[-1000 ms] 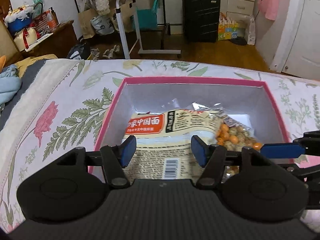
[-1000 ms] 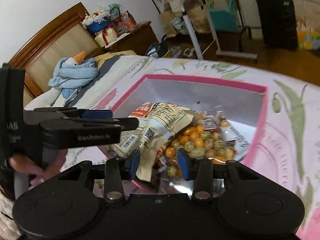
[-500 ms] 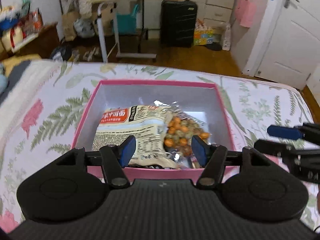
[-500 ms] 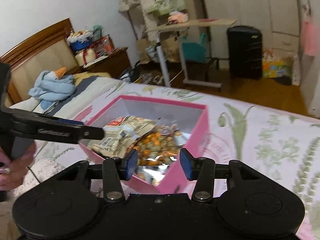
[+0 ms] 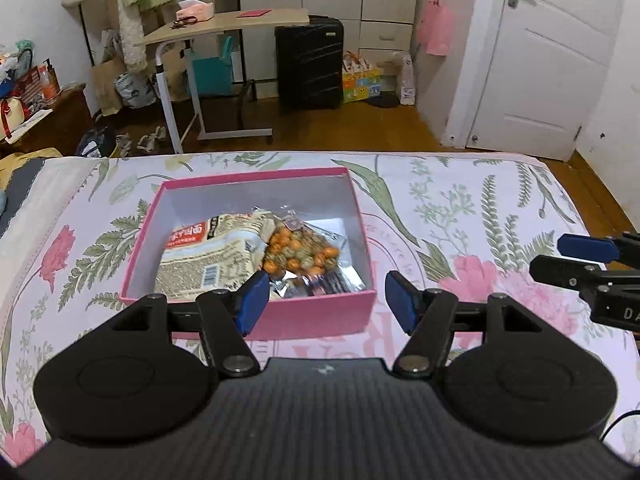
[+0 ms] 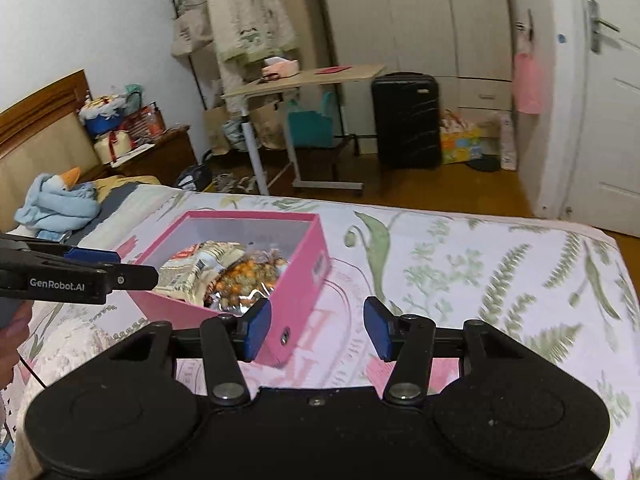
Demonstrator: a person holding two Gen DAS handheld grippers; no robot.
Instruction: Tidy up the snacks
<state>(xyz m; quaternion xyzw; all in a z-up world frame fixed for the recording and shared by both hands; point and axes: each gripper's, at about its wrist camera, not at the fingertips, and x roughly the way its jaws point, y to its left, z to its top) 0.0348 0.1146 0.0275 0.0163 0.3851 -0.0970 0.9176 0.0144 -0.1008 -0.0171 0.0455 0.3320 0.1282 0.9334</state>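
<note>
Black left gripper (image 5: 322, 301), blue pads (image 5: 252, 301), "GenRobot.AI" lettering.

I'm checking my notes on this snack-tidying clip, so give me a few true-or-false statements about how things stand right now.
1. The pink box sits on the floral bedspread. True.
2. The left gripper is shut on the noodle packet. False: its jaws are open and hold nothing; the packet lies in the box.
3. The bag of orange and green snacks lies in the box beside the noodle packet. True.
4. The right gripper is shut on a snack bag. False: it is open and empty.
</note>
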